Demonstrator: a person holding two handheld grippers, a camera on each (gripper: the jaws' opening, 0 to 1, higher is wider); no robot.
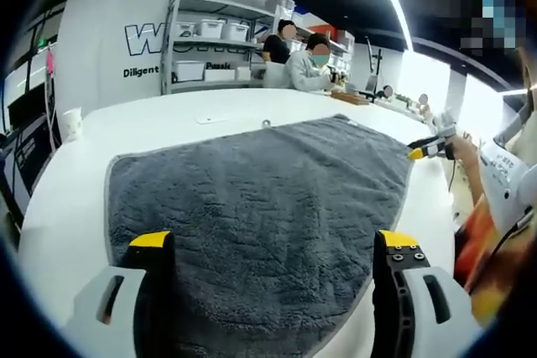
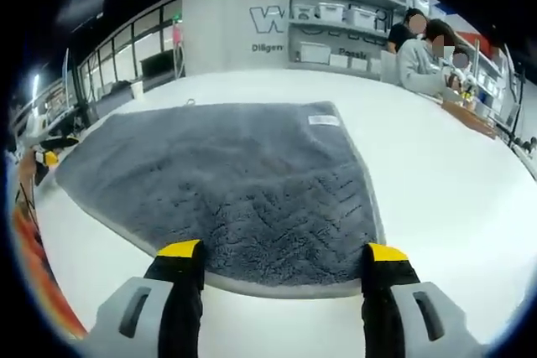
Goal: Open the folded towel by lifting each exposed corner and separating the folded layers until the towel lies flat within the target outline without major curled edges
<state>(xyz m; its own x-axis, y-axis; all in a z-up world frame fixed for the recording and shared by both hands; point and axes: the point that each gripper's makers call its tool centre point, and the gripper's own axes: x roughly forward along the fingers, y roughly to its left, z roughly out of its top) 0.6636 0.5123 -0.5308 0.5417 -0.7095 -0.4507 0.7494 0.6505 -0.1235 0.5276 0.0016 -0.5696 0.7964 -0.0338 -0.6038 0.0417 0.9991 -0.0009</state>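
A grey plush towel point(image 1: 252, 190) lies spread on the white table point(image 1: 168, 127), its pale hem showing along the edges. My left gripper point(image 1: 273, 245) is open over the towel's near part, its yellow-tipped jaws wide apart and holding nothing. In the right gripper view the same towel point(image 2: 226, 169) lies flat, with a small white label point(image 2: 323, 121) at its far corner. My right gripper point(image 2: 284, 253) is open at the towel's near hem and empty. From the left gripper view, the right gripper point(image 1: 430, 148) appears small beside the towel's right corner. The left gripper point(image 2: 46, 157) shows at the towel's left corner.
A paper cup point(image 1: 73, 123) stands at the table's far left. Two small items point(image 1: 210, 120) lie beyond the towel. Shelves with white bins point(image 1: 210, 48) line the back wall, and two people point(image 1: 306, 60) sit at a far table. Bare table point(image 2: 453, 190) stretches to the towel's right.
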